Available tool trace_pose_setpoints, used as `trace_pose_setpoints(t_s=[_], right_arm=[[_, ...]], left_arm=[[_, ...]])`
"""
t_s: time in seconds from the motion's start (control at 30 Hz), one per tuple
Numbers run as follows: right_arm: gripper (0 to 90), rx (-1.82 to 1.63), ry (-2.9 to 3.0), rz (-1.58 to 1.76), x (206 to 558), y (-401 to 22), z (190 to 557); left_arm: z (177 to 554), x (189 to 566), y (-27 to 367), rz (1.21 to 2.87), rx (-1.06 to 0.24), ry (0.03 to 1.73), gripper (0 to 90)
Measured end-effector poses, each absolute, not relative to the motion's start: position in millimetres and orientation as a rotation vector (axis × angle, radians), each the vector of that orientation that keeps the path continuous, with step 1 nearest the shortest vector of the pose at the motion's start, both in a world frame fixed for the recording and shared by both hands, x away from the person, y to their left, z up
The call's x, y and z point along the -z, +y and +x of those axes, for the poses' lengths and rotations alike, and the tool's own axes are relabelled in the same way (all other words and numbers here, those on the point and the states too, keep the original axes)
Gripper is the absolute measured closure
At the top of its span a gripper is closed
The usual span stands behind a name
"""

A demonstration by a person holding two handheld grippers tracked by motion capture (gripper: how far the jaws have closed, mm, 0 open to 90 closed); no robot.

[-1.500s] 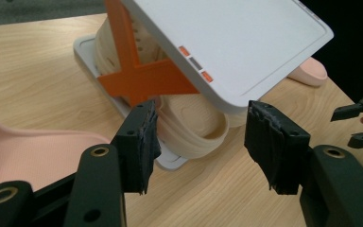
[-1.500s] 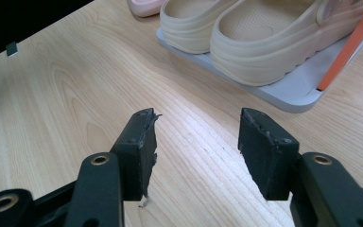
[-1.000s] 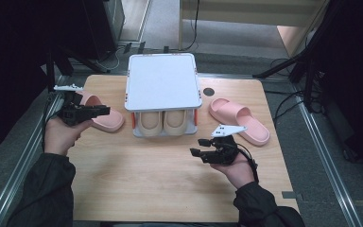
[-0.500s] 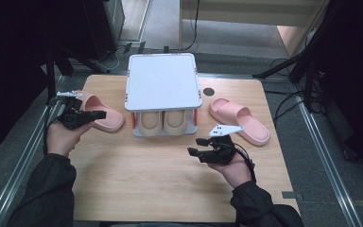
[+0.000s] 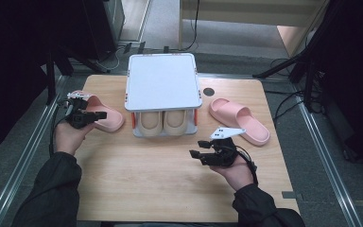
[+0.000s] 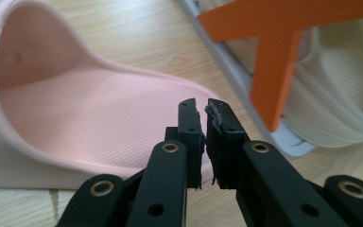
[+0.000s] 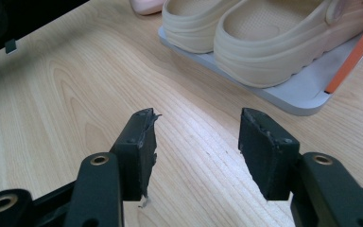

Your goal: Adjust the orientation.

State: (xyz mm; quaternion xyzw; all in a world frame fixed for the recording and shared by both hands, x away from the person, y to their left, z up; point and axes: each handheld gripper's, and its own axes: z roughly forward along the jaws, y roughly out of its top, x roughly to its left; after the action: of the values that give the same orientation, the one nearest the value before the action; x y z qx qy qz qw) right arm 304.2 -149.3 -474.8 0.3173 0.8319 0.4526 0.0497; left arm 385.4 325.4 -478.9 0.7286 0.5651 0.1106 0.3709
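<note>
A pink slipper [image 5: 108, 119] lies left of the small shoe rack [image 5: 163, 80]. My left gripper [image 5: 100, 115] hovers low over its heel end, tips pointing toward the rack. In the left gripper view the gripper [image 6: 204, 111] has just been closing; its pads almost meet with nothing between them, and the slipper's footbed [image 6: 75, 109] lies behind. A second pink slipper [image 5: 240, 119] rests right of the rack. My right gripper [image 5: 197, 154] is above bare table in front of the rack, its jaws [image 7: 196, 125] wide apart and empty.
A pair of beige clogs [image 5: 163, 122] sits on the rack's lower tray [image 7: 302, 90] under the white top shelf. An orange strut [image 6: 274, 61] holds up the shelf. A dark round hole [image 5: 209, 91] marks the table behind the right slipper.
My left gripper has sunk toward the left slipper and its jaws have closed. The right hand has stayed where it was.
</note>
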Motion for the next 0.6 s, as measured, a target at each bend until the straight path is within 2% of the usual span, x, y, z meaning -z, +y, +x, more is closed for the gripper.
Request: trace_pose_setpoints(t_s=[0.6], right_arm=[[47.9,-1.373,2.536,1.003,478.1,-152.1,303.7]], left_arm=[[400.0,509.5,354.7,1.796,-0.285,1.600,85.6]])
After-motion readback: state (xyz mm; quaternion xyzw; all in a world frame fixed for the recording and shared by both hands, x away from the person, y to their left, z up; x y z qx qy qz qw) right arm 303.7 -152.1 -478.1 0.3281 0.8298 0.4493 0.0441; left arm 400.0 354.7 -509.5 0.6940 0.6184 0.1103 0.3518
